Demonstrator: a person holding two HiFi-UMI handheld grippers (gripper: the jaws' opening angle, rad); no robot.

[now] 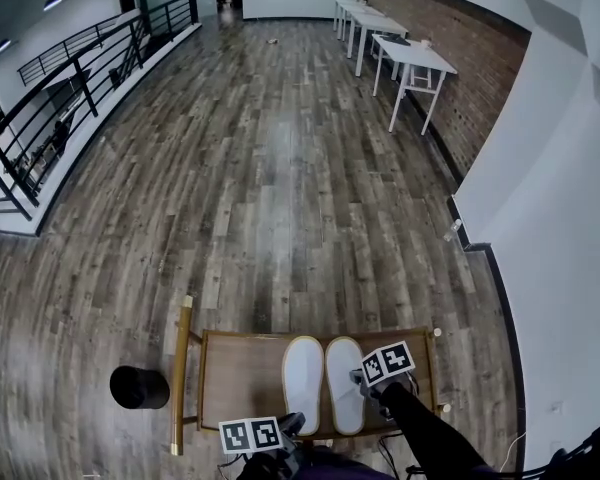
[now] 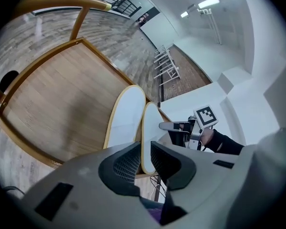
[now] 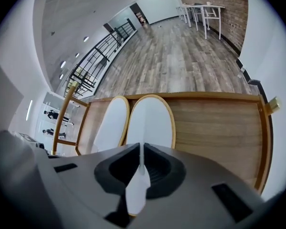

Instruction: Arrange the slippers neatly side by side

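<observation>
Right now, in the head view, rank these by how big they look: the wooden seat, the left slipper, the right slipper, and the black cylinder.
1. wooden seat
2. left slipper and right slipper: alike, not ranked
3. black cylinder

- Pair of white oval fabric slippers (image 1: 303,383): tan edging.
- Wooden chair seat (image 1: 240,376): pale brown grain, golden-brown frame.
- Cylindrical bin (image 1: 138,387): black.
- Plank floor (image 1: 280,168): streaked grey-brown.
- Brick wall (image 1: 450,58): red-brown.
- Tables (image 1: 410,56): white.
- Left gripper (image 2: 145,163), right gripper (image 3: 141,163): grey shells, black ribbed pads (image 2: 126,163), black-and-white marker cubes (image 1: 250,434).
</observation>
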